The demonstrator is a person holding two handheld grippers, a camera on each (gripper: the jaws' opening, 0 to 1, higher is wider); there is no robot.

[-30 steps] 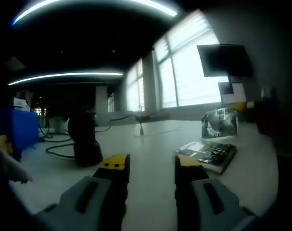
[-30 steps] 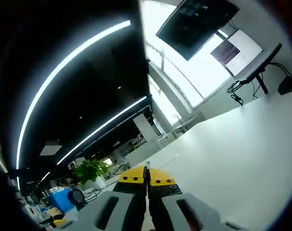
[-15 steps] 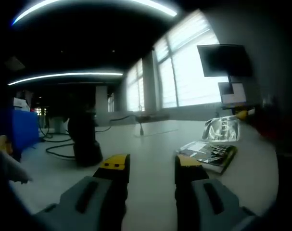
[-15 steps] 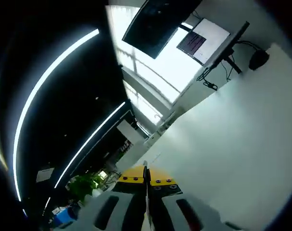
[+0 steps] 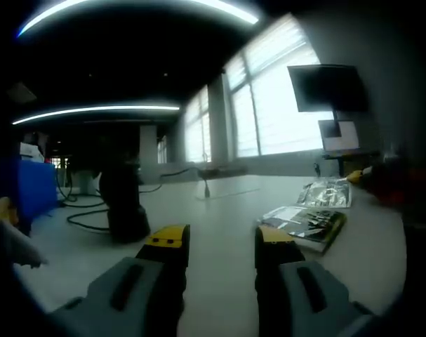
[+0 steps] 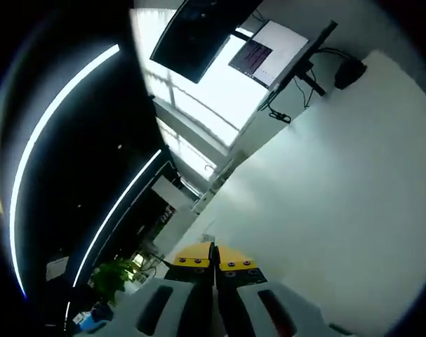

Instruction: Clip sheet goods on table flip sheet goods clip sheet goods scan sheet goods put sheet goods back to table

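In the left gripper view my left gripper [image 5: 222,239] hangs open over the white table [image 5: 213,210], nothing between its yellow-tipped jaws. A stack of dark printed sheet packets [image 5: 305,225] lies on the table just right of it. Beyond the stack a silvery sheet packet [image 5: 327,193] lies low and tilted, with the right gripper's yellow tip [image 5: 356,175] at its far right edge. In the right gripper view my right gripper [image 6: 214,261] has its jaws pressed together on the packet's thin edge, with the bare table [image 6: 325,182] beyond.
A black stand [image 5: 125,207] with cables stands on the table to the left, a blue box [image 5: 34,186] behind it. A dark monitor [image 5: 327,88] hangs at the right. In the right gripper view there are a monitor [image 6: 198,35], a lit screen [image 6: 265,53] and a plant [image 6: 111,277].
The silvery packet has tipped from upright down towards the table beyond the stack. The right gripper view has swung and rolled. The left gripper has stayed put.
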